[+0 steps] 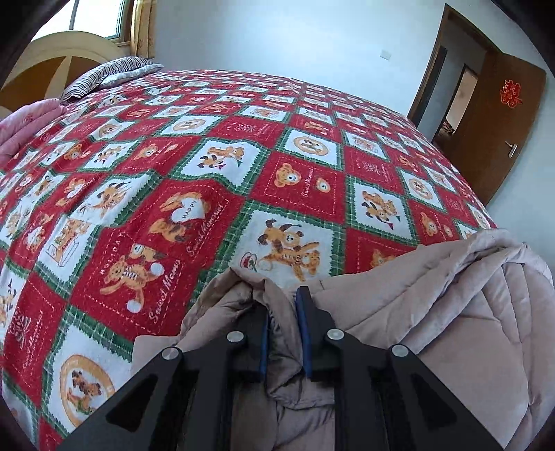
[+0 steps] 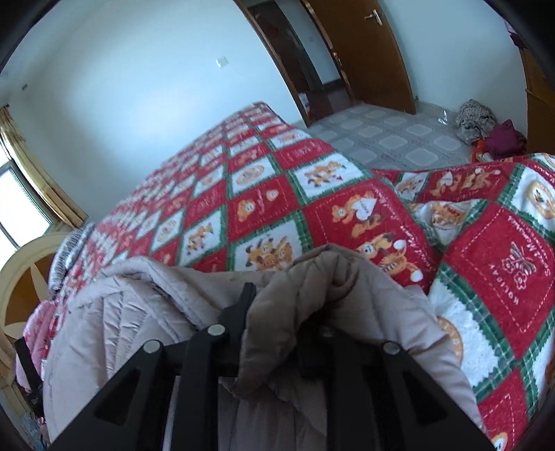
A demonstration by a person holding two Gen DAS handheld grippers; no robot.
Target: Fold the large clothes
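Bedroom, patterned bed (image 1: 215,145): the beige coat (image 1: 433,312) lies bunched at the near edge, one fold seemingly laid. Left gripper (image 1: 282,308) and right gripper (image 2: 277,305) each have jaws pinching its fabric; smoothing and further folds remain.

Rm lit by daylight from window (image 1: 104,17), upper left; cool, even. Edges bent & vignetted by fisheye; slight blur throughout.
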